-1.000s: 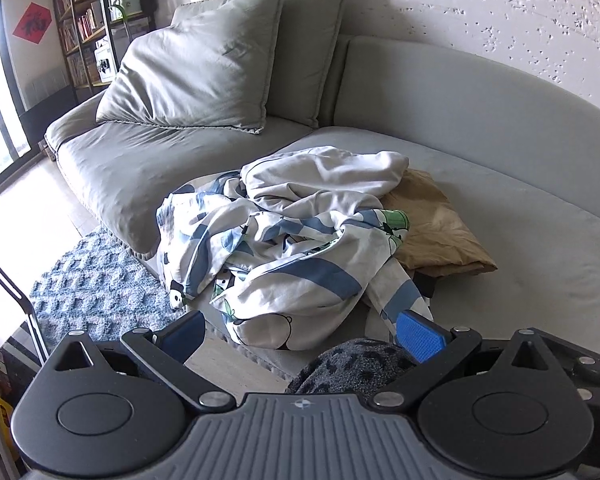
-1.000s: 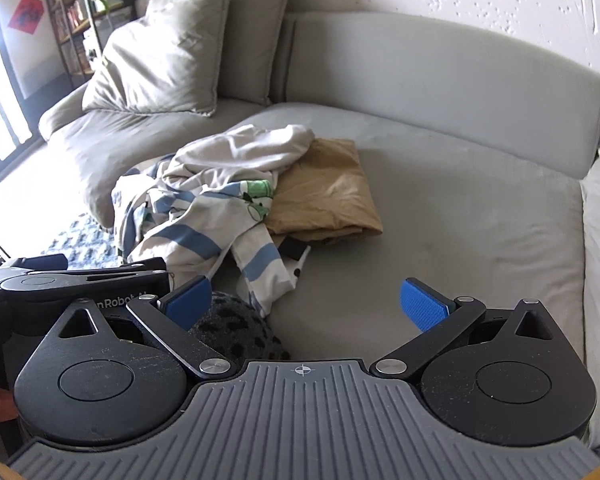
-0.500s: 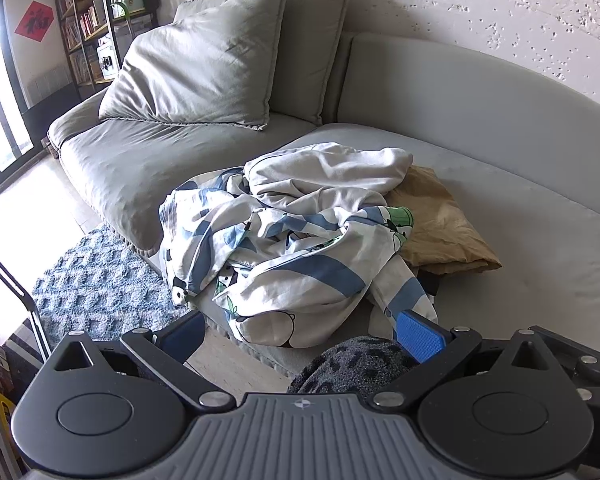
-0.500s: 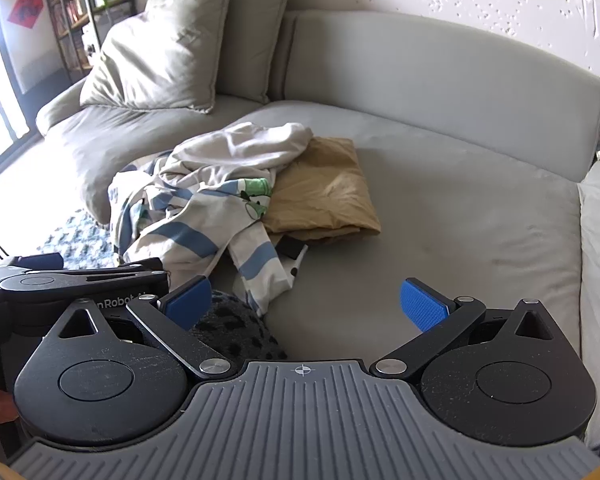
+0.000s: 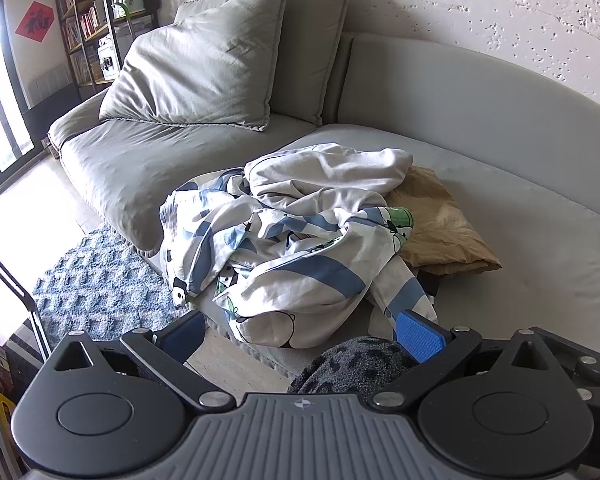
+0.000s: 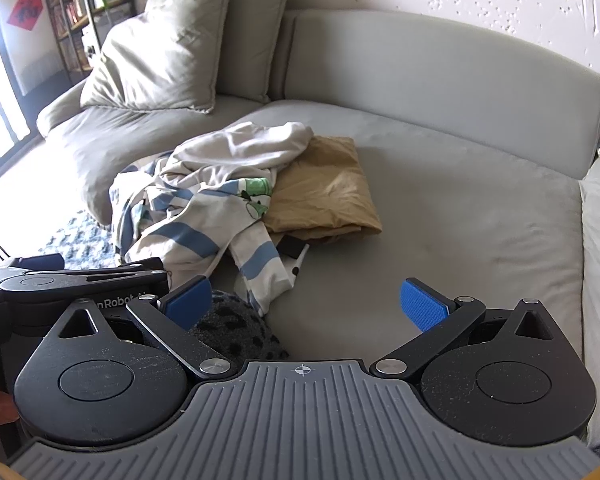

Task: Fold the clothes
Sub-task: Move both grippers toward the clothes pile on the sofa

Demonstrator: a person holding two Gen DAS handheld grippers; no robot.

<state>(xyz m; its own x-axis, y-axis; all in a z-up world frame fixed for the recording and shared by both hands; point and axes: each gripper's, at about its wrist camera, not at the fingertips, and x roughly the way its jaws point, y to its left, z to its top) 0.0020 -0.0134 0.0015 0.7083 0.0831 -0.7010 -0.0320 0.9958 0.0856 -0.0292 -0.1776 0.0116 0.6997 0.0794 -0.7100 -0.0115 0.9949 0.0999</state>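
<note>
Sprawling rumpled on the smooth grey sofa [image 5: 500, 200], striped pyjamas [image 5: 300, 248] overlap folded tan cloth [image 6: 324, 196]; left gripper [image 5: 300, 334] and right gripper [image 6: 306, 306] hang spread wide, holding nothing.

Bare sofa seat [image 6: 480, 216] open right of tan garment [image 6: 324, 196], crumpled striped clothes [image 5: 300, 240] heaped left, spotted knee [image 6: 236, 336] low in front

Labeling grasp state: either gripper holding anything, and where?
Nothing held. Left gripper and right gripper are both open, short of the clothes on the sofa.
</note>
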